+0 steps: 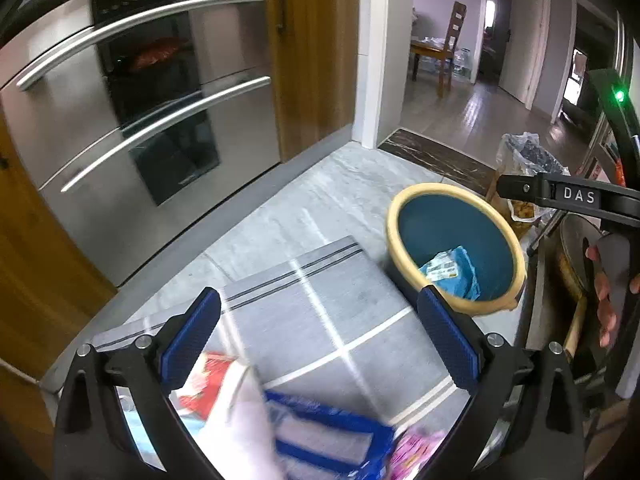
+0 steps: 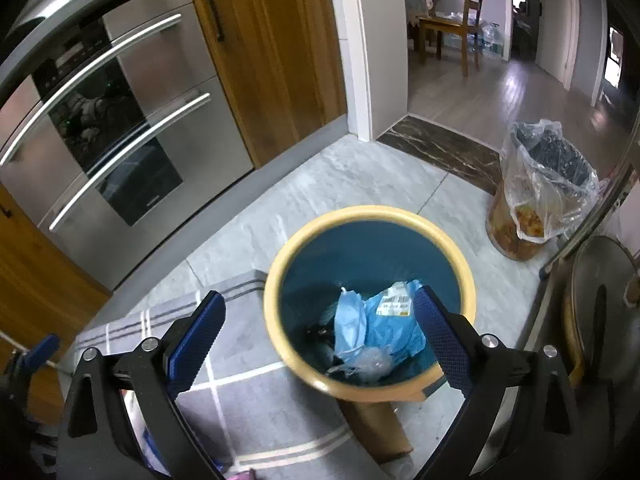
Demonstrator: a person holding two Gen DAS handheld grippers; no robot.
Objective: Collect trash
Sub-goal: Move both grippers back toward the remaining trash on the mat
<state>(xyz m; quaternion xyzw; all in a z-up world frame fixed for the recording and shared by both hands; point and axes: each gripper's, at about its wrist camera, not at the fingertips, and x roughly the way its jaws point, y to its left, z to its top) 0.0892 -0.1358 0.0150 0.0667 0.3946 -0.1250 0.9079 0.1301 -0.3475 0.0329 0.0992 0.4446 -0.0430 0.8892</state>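
Note:
A round bin (image 2: 372, 213) with a yellow rim and teal inside stands on the grey floor and holds crumpled blue wrappers (image 2: 380, 328). My right gripper (image 2: 320, 310) hangs open over the bin's near side, with nothing between its pads. In the left wrist view the same bin (image 1: 404, 208) stands to the right. My left gripper (image 1: 320, 308) is open over a grey checked rug (image 1: 344, 300). Blurred trash lies below it: a red and white packet (image 1: 204, 384), a blue packet (image 1: 328, 436) and a pink wrapper (image 1: 412, 452). A finger (image 1: 520, 188) of the right gripper shows at the right.
A steel double oven (image 1: 132, 120) and wooden cupboard doors (image 1: 316, 52) line the left. A container lined with a clear plastic bag (image 2: 536, 184) stands by the doorway. Beyond it are a wooden table and chair (image 2: 468, 20). A person's hand (image 1: 606, 300) shows at the right edge.

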